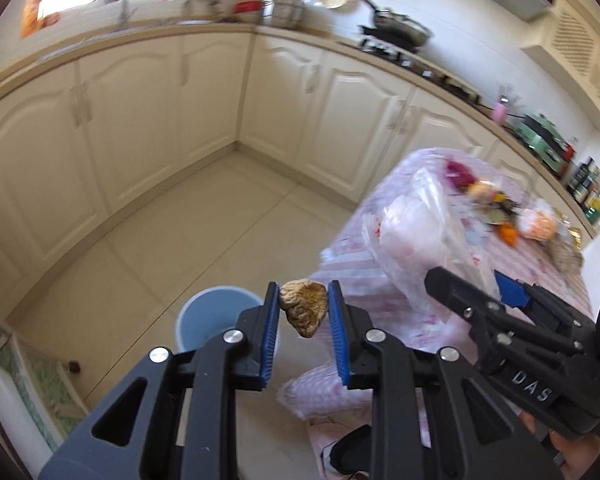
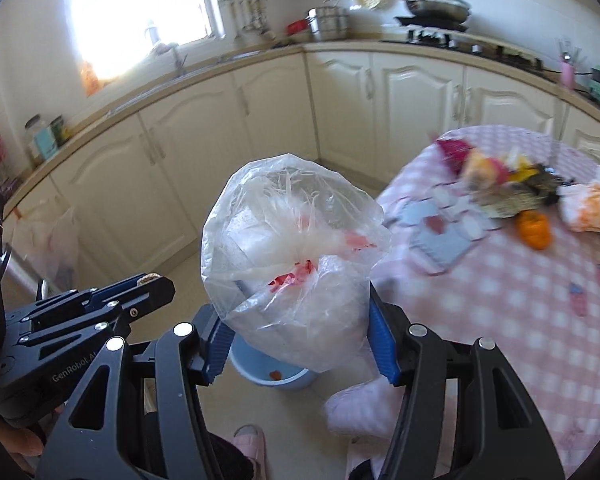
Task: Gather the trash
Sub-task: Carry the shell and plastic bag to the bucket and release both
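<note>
In the left wrist view my left gripper [image 1: 303, 308] is shut on a brown, wrinkled scrap of peel [image 1: 304, 309], held above the floor just right of a light blue bin [image 1: 210, 314]. My right gripper [image 2: 300, 316] is shut on a knotted clear plastic bag [image 2: 296, 256] with white stuff and red print inside; the blue bin [image 2: 276, 374] shows under it with a small orange scrap at its bottom. The right gripper [image 1: 499, 300] and the bag [image 1: 419, 232] also appear at the right of the left wrist view. The left gripper [image 2: 152, 280] sits at the left of the right wrist view.
A table with a pink checked cloth [image 2: 519, 280] stands to the right, with peels, an orange fruit [image 2: 533, 230] and paper scraps on it. Cream cabinets [image 1: 140, 120] and a worktop ring the tiled floor [image 1: 204, 232]. A foot in a pink slipper [image 2: 252, 442] is below.
</note>
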Tool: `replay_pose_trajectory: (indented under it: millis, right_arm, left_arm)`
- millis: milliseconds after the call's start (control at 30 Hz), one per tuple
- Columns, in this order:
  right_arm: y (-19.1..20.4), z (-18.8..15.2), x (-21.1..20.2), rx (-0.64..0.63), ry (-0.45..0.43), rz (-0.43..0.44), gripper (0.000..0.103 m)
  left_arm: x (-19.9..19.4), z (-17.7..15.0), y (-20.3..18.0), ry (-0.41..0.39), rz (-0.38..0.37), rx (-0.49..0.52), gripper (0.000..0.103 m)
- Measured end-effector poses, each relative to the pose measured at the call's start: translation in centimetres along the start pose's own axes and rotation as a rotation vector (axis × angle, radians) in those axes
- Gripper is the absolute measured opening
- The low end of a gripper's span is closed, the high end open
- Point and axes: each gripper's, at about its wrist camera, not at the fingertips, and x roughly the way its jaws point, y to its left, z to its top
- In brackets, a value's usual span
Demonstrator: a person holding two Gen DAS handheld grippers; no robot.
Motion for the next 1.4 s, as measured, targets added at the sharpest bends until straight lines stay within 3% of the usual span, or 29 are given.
replay_pose_trajectory:
  millis: [167, 400, 600, 800, 833, 933, 1400]
  right_arm:
    - [2.6, -0.6, 4.8, -0.039, 0.08, 0.022, 0.055]
    - [3.1, -1.1, 10.9, -0.039, 0.167, 0.001, 0.055]
    - [2.7, -1.2, 14.5, -0.026, 0.201, -0.017, 0.055]
    - [1.5, -0.9, 16.9, -0.005, 0.214, -0.044, 0.055]
    - [1.5, -0.8, 17.3, -0.001, 0.217, -0.047, 0.055]
    - [0.9, -0.8, 18.1, 0.011, 0.225, -0.052, 0.055]
    - [1.6, -0.9, 21.2, 0.018, 0.278, -0.008, 0.056]
  left_arm:
    - [2.9, -0.7, 4.4, 0.057, 0.033, -0.073, 0.023]
    - [8.8, -1.9, 8.9, 0.165, 0.061, -0.14, 0.023]
    - [14.0, -2.0, 11.1, 0.242, 0.076, -0.17, 0.023]
    - [17.3, -0.4, 11.4, 0.264, 0.067, -0.167, 0.025]
    - [17.7, -0.2, 11.4, 0.265, 0.071, -0.164, 0.027]
    - [18.3, 0.2, 11.3, 0.256, 0.089, -0.161, 0.052]
    - [18.0, -1.0, 13.7, 0.273, 0.134, -0.221, 0.053]
